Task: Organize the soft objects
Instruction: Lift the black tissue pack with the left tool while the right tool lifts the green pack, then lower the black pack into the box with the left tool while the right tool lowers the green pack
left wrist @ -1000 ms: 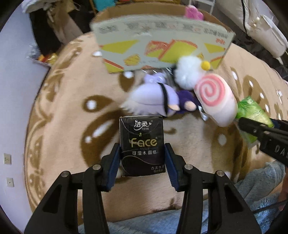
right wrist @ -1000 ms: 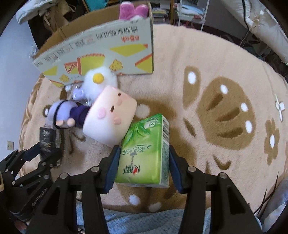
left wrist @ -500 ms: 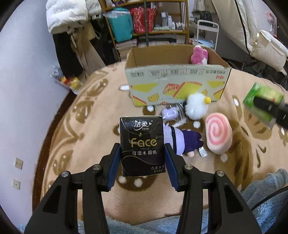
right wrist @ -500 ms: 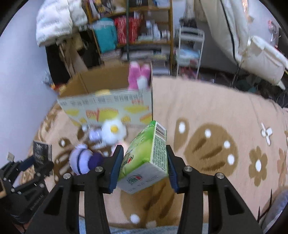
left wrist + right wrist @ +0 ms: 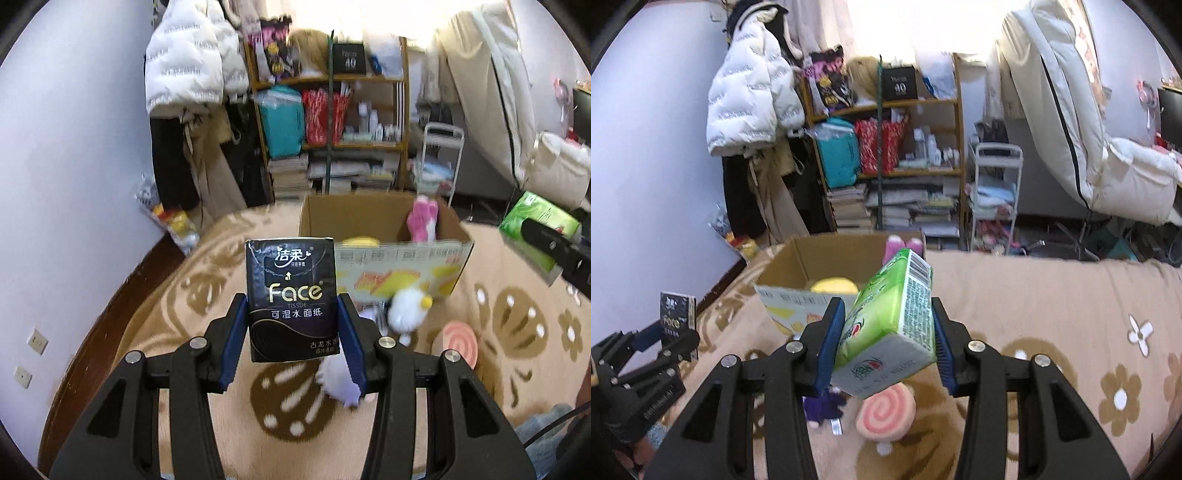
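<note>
- Both grippers have risen since a second ago: then they sat low over the rug (image 5: 155,325), now the shelves (image 5: 886,162) and hung coats show behind the box (image 5: 384,254).
- The left gripper (image 5: 291,332) stays clamped on the black pack (image 5: 291,299), which stands upright between the blue pads, off the rug, as it did before.
- The right gripper (image 5: 884,339) grips the green pack (image 5: 886,328); its jaws have just closed a little on it. The pack, flat on the rug a second ago, now hangs tilted in the air with one corner low.
- In the left view the green pack and the right gripper show at the right edge, level with the box's rim.
- The box is open at the top, near the rug's far edge.
- Inside it a pink plush (image 5: 423,221) leans in the far right corner, and something yellow (image 5: 833,286) lies on the bottom; the blur makes it hard to say what it is.
- On the rug, just in front of the box's printed wall, lie a white fluffy toy (image 5: 406,308), a pink swirl cushion (image 5: 886,413) and a purple doll (image 5: 823,404).
- The doll is mostly hidden behind the gripper fingers in both views.
</note>
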The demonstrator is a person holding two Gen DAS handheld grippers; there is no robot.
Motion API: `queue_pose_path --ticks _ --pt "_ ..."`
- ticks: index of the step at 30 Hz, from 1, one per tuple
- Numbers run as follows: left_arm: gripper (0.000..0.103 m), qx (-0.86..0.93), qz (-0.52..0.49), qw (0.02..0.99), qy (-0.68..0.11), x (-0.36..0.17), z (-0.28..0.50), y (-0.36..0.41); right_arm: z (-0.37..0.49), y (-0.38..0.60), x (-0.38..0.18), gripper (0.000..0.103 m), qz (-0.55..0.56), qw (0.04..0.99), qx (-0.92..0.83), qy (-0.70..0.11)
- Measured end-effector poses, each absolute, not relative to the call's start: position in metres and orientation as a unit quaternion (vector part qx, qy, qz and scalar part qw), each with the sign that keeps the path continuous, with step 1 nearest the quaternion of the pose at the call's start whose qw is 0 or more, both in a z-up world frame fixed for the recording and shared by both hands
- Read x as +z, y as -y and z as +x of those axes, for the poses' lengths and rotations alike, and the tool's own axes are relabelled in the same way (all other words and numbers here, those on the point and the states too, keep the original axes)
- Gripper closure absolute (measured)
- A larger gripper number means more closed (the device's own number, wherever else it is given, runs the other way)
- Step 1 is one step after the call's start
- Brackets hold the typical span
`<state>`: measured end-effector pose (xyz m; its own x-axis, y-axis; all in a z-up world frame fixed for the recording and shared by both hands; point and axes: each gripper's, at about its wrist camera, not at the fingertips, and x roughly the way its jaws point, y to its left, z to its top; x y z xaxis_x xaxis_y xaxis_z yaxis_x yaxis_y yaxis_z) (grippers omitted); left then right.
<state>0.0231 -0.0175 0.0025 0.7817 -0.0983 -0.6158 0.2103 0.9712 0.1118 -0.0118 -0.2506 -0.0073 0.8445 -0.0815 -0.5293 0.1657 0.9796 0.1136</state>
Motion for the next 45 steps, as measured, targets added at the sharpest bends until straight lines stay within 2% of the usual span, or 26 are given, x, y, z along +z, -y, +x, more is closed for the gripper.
queue_pose_path --ticks 6,25,37,45 --pt "0.056 -0.09 0.113 0.948 -0.284 0.02 0.027 0.028 -0.008 0.256 0.007 0.055 0.071 0.969 -0.046 -0.232" --pt "0.056 -0.112 0.088 0.961 -0.236 0.074 0.111 0.052 0.061 0.28 0.031 0.055 0.063 0.972 -0.027 -0.226" --pt "0.056 -0.078 0.07 0.97 -0.219 0.057 0.137 0.032 0.111 0.275 -0.009 0.055 0.033 0.965 -0.017 -0.26" --pt "0.056 -0.107 0.033 0.954 -0.277 0.022 0.168 0.034 0.128 0.277 -0.043 0.055 0.064 0.954 -0.005 -0.293"
